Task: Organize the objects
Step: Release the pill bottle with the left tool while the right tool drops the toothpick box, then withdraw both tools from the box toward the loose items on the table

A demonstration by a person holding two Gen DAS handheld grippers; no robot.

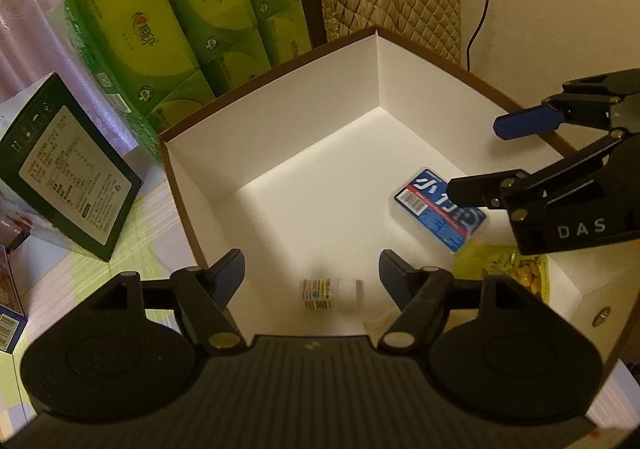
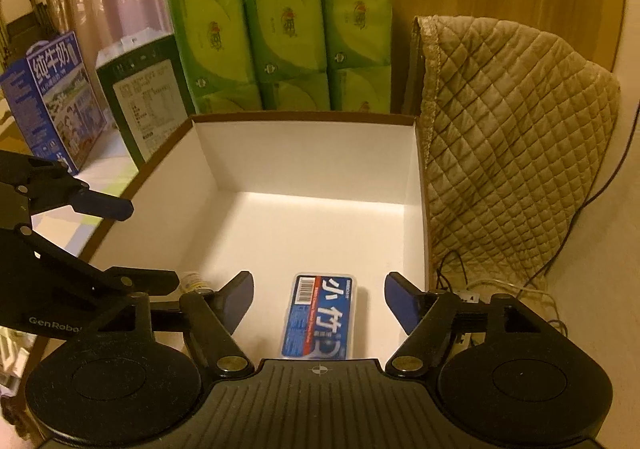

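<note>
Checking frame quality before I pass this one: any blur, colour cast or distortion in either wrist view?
Left wrist view: warm yellowish cast, the small bottle smeared by blur, box rim bowed by fisheye. Right wrist view: same cast, blue packet label sharp, a bright band across the box floor.

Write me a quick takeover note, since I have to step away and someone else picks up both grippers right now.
Left gripper: open, empty, above the near left part of the white box.
Right gripper: open, empty, over the box's right side, above the blue card case.
In the box: the blue card case lying flat on the floor, a small labelled bottle on its side near the front, and a yellow snack bag at the front right corner.
Done: those three are in.
Left: nothing is held; the milk carton, the dark green carton and the green tissue packs stand outside, perhaps not part of the job.
</note>
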